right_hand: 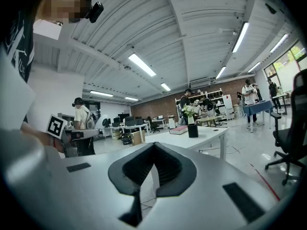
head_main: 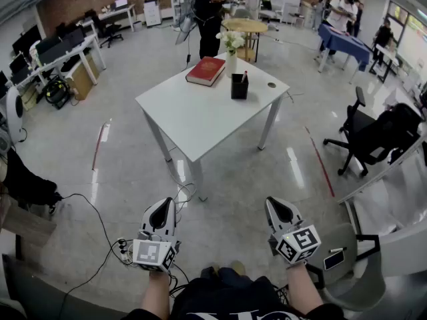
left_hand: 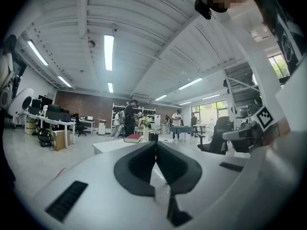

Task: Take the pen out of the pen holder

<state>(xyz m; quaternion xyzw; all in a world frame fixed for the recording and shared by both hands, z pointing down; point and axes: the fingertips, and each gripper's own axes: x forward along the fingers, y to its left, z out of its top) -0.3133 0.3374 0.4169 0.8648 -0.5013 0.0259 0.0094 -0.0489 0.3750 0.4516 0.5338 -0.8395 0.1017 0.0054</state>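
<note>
A black pen holder (head_main: pixel 239 86) stands near the far edge of the white table (head_main: pixel 193 122), with a pen (head_main: pixel 245 77) sticking up out of it. Both grippers are held low in front of me, well short of the table. My left gripper (head_main: pixel 164 204) is shut and empty, its jaws meeting at their tips (left_hand: pixel 156 143). My right gripper (head_main: pixel 275 204) is also shut with nothing in it (right_hand: pixel 153 145). The pen holder (right_hand: pixel 193 130) shows small and distant in the right gripper view. In the left gripper view the holder (left_hand: pixel 153 136) peeks just above the jaws.
A red book (head_main: pixel 206 70) and a vase of white flowers (head_main: pixel 231 45) share the table. A black office chair (head_main: pixel 370 135) stands at the right. Cables (head_main: pixel 110 242) lie on the floor by my left gripper. People stand beyond, near a round wooden table (head_main: pixel 245 25).
</note>
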